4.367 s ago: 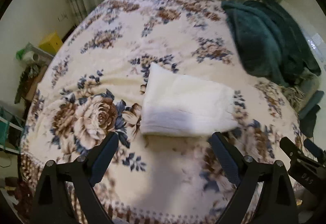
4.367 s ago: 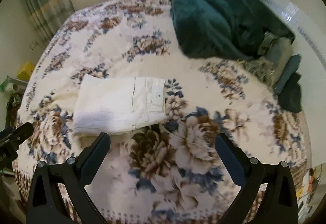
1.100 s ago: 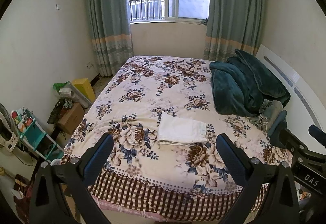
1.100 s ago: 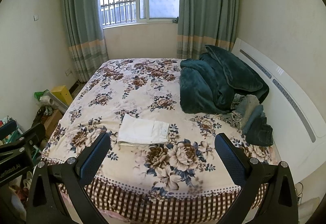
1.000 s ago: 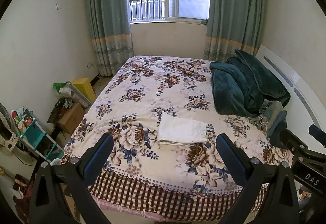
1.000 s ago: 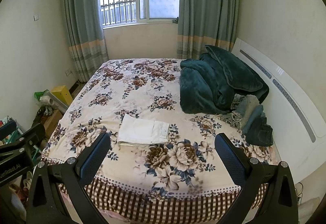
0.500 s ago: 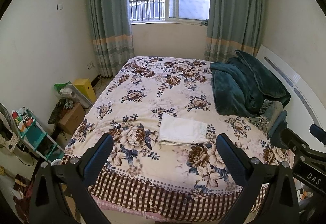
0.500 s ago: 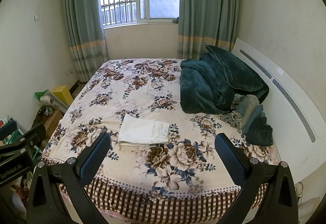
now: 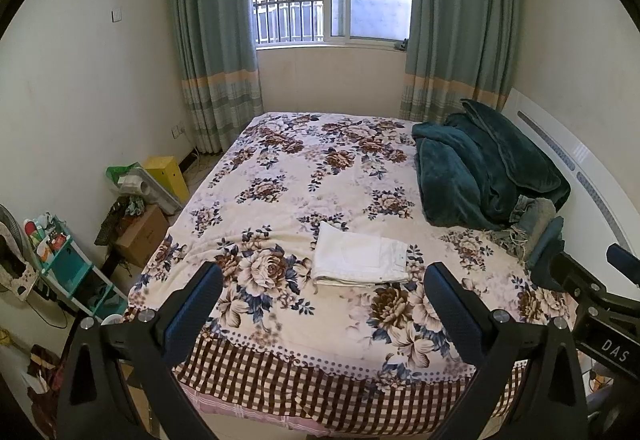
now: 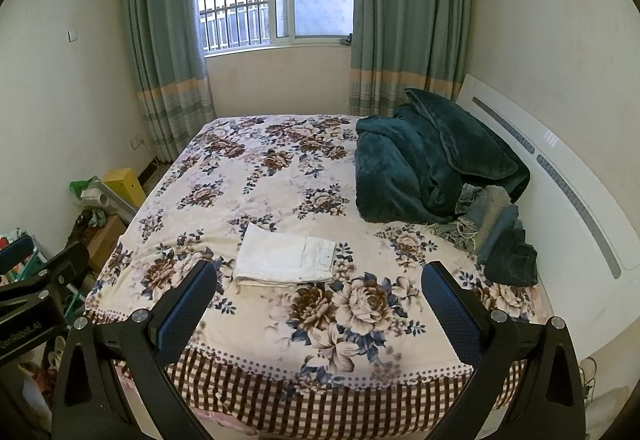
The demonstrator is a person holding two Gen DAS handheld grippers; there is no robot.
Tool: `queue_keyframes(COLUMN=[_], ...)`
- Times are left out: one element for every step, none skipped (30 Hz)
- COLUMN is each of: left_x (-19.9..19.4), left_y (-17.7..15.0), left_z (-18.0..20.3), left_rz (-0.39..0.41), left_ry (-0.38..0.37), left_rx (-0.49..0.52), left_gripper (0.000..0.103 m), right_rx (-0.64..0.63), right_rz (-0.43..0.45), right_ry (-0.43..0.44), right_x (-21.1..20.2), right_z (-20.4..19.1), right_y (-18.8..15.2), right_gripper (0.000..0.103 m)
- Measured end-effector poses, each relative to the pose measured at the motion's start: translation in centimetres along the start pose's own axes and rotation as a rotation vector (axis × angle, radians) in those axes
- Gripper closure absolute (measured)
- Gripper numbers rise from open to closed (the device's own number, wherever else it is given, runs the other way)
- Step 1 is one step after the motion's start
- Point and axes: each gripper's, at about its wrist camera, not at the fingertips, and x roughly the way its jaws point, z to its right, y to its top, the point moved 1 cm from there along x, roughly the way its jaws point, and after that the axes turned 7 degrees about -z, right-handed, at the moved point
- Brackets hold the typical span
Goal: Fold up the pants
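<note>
Bedroom with floral bedspread (image 9: 280, 176); folded white pants (image 9: 360, 256) lie as a flat rectangle near its foot. Left gripper (image 9: 320, 304) and right gripper (image 10: 318, 302), fingers apart and empty, hang well clear. Soft, light cloth, probably best gripped at a folded edge.

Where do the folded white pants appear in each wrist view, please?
Left wrist: folded white pants lie just right of centre on the bed.
Right wrist: folded white pants lie left of centre.
Shared landmark: the teal blanket, heaped to their upper right in both.
</note>
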Motion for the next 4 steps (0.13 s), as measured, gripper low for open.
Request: queue_keyframes(left_x=[-0.05, -0.26, -0.36, -0.45], left_y=[-0.04, -0.07, -0.01, 0.05], left_z=[-0.02, -0.12, -0.21, -0.26], left_rz=[0.001, 0.004, 0.008, 0.01], left_ry=[0.001, 0.004, 0.007, 0.007], left_rx=[0.0, -0.001, 0.0, 0.001], left_gripper=[0.0, 0.0, 0.0, 0.0], right_rx=[0.003, 0.003, 0.004, 0.003], right_rz=[0.001, 0.0, 0.002, 0.003], right_ry=[0.001, 0.001, 0.001, 0.002], right_x=[-0.03, -0.05, -0.02, -0.07], right_z=[0.04, 0.17, -0.01, -0.32], right_y=[-0.03, -0.11, -0.01, -0.05], right_gripper=[0.0, 0.0, 0.0, 0.0])
